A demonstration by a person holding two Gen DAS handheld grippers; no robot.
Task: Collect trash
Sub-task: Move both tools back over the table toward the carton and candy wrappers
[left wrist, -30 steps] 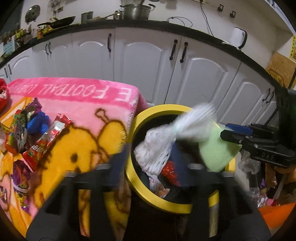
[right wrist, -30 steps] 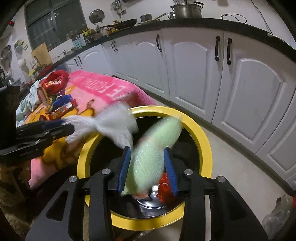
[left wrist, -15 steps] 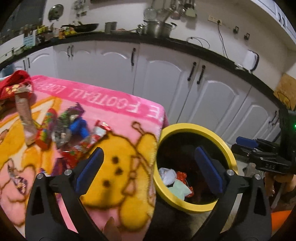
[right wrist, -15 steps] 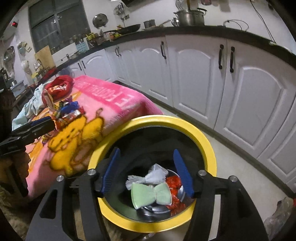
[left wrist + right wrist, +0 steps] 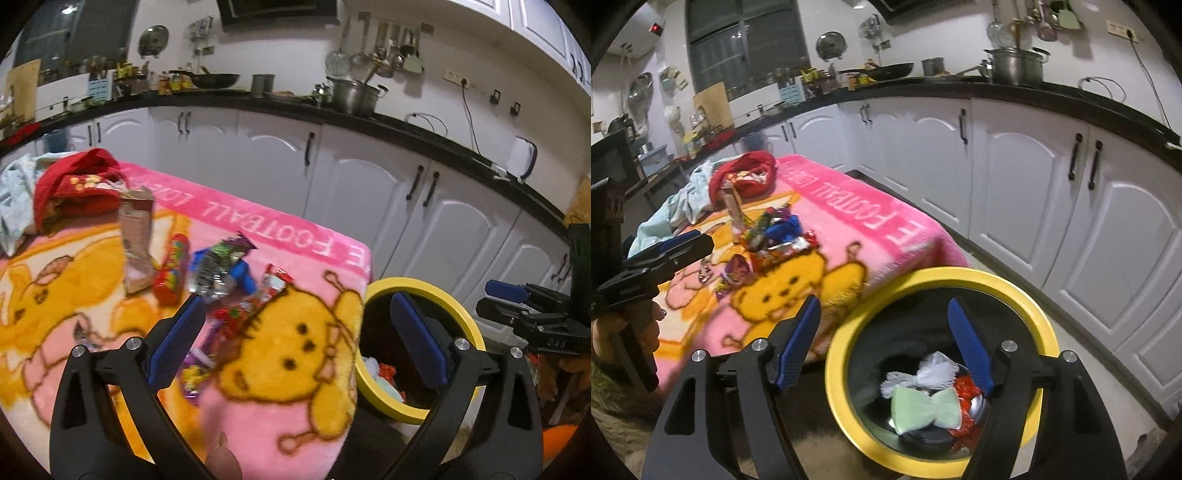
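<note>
A yellow-rimmed bin (image 5: 1027, 295) stands beside the table and holds a green wrapper (image 5: 923, 406), a white net (image 5: 931, 369) and red wrappers. It also shows in the left wrist view (image 5: 443, 295). Several snack wrappers (image 5: 221, 273) lie on the pink cartoon blanket (image 5: 288, 362); they also show in the right wrist view (image 5: 772, 236). My left gripper (image 5: 295, 339) is open and empty above the blanket's right end. My right gripper (image 5: 886, 339) is open and empty over the bin's left rim.
A red cloth (image 5: 77, 184) and a light blue cloth (image 5: 687, 199) lie at the blanket's far end. White kitchen cabinets (image 5: 369, 184) run behind, close to the bin. The right gripper shows in the left wrist view (image 5: 532, 317); the left gripper shows in the right wrist view (image 5: 657, 258).
Both grippers opened and dropped the green wrapper and white net into the bin. Both then rose; the left one swung left over the blanket.
</note>
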